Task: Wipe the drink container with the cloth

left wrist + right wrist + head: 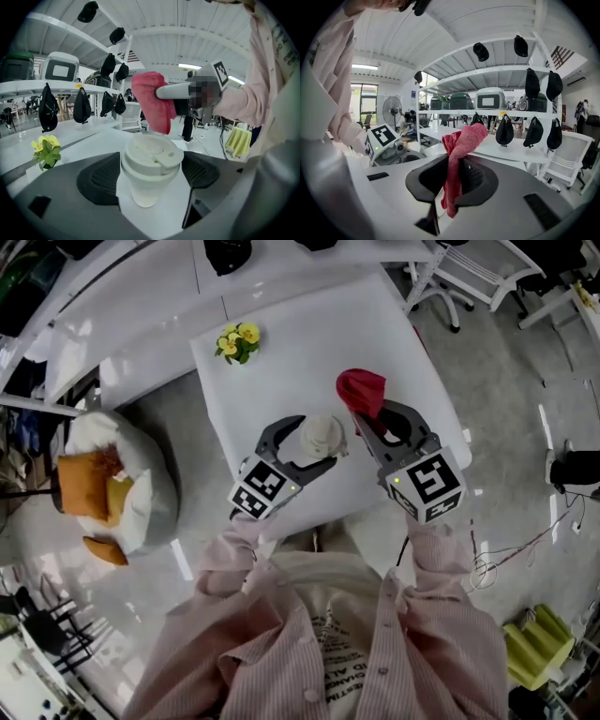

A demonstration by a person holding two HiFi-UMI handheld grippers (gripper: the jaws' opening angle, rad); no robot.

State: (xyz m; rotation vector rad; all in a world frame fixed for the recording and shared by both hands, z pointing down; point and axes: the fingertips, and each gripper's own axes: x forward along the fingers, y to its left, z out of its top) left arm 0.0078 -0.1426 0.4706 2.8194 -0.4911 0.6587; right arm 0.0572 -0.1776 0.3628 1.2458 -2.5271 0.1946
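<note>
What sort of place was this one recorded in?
Probably an indoor lab or workshop: white shelving holding black caps and appliances, a white table, office chairs and loose cables on the floor.

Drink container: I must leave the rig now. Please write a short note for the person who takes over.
Left gripper: shut on the white lidded cup, which is upright over the white table.
Right gripper: shut on the red cloth, held up beside the cup; no contact shows between them.
Done: both things are grasped.
Left: bring the cloth to the cup and wipe it.
</note>
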